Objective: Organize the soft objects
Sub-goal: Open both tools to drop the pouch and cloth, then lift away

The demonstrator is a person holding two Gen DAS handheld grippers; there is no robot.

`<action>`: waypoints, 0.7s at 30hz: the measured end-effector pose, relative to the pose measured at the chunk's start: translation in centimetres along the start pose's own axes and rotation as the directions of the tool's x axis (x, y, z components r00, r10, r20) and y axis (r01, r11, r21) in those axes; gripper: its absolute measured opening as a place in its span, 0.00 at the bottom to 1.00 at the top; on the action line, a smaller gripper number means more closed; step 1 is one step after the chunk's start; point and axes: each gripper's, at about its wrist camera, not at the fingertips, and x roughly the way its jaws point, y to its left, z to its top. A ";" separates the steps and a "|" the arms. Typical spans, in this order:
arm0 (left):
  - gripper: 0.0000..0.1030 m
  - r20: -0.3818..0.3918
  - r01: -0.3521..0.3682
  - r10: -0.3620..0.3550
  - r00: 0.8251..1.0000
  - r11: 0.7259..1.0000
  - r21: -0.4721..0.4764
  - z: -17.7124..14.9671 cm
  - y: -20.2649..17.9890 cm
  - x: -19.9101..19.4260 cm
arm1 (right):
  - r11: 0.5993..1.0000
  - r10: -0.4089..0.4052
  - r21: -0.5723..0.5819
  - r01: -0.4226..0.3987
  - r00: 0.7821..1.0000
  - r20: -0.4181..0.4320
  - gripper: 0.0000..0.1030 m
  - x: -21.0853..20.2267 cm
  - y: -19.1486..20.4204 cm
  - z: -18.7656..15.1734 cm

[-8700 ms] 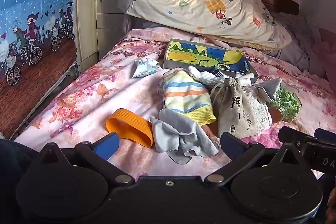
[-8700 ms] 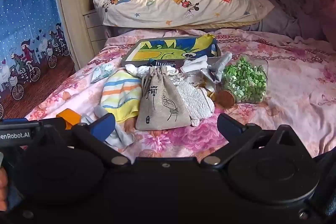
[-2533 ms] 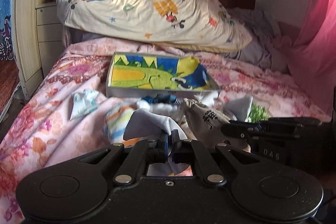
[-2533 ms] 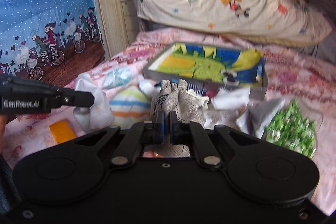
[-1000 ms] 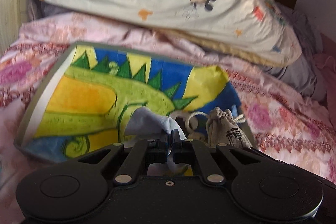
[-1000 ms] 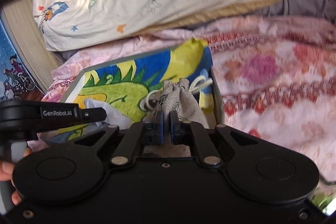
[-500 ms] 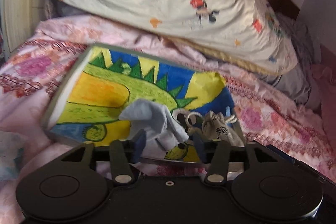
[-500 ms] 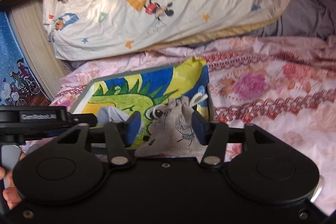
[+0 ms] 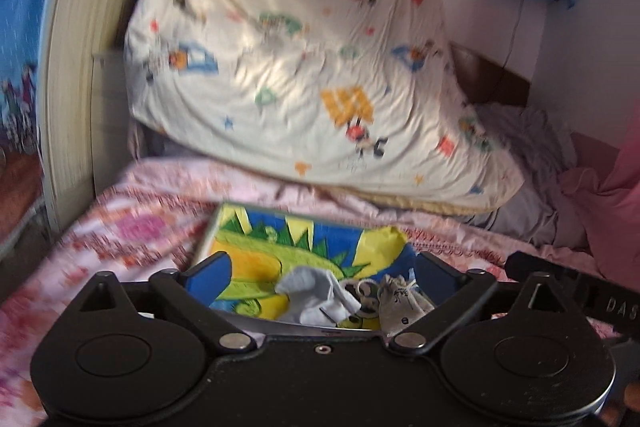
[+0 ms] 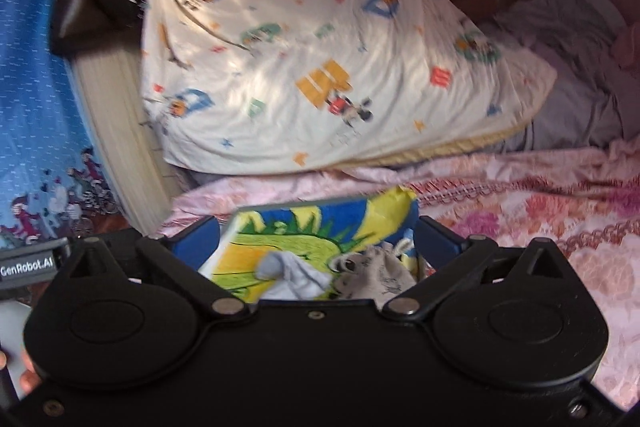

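**Both grippers open, cloth and pouch lying in the box**

Left gripper [image 9: 322, 277]: fingers spread wide, nothing between them. Right gripper [image 10: 318, 241]: fingers likewise wide, nothing held.

Box [image 9: 256, 259] with the green dinosaur drawing sits on the pink flowered bed [image 9: 132, 231], low centre of both views. Inside it, toward its near right part:
- grey cloth [image 9: 316, 293], crumpled, lying on the drawing
- beige drawstring pouch [image 9: 402, 303], just right of the cloth; whether the two touch I cannot tell

In the right wrist view the same pair shows, cloth [image 10: 296, 277] left, pouch [image 10: 376, 277] right.

Cartoon-print pillow [image 9: 304, 67] leans up behind the box, filling the upper centre. Blue curtain [image 10: 32, 115] at left edge. Both views somewhat blurred.
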 end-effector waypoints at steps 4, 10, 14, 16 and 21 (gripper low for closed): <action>0.98 0.055 -0.001 -0.001 0.999 1.000 0.021 0.0 0.6 -4.8 | 0.999 0.038 -0.037 -0.037 0.998 0.043 0.99 -3.6 2.4 0.4; 0.99 0.117 -0.009 0.004 0.993 0.999 0.043 -1.0 2.2 -11.1 | 0.991 0.089 -0.112 -0.079 0.992 0.086 0.99 -7.7 6.1 -0.2; 0.99 0.186 -0.027 0.012 0.982 0.997 0.078 -2.4 3.0 -14.8 | 0.984 0.110 -0.150 -0.094 0.989 0.097 0.99 -9.9 8.2 -1.0; 0.99 0.215 -0.037 0.015 0.977 0.994 0.099 -3.1 3.2 -16.3 | 0.982 0.109 -0.164 -0.090 0.988 0.110 0.99 -11.0 9.2 -1.6; 0.99 0.228 -0.052 0.018 0.973 0.988 0.148 -4.1 4.0 -18.6 | 0.979 0.105 -0.187 -0.084 0.989 0.106 0.99 -12.7 11.2 -3.1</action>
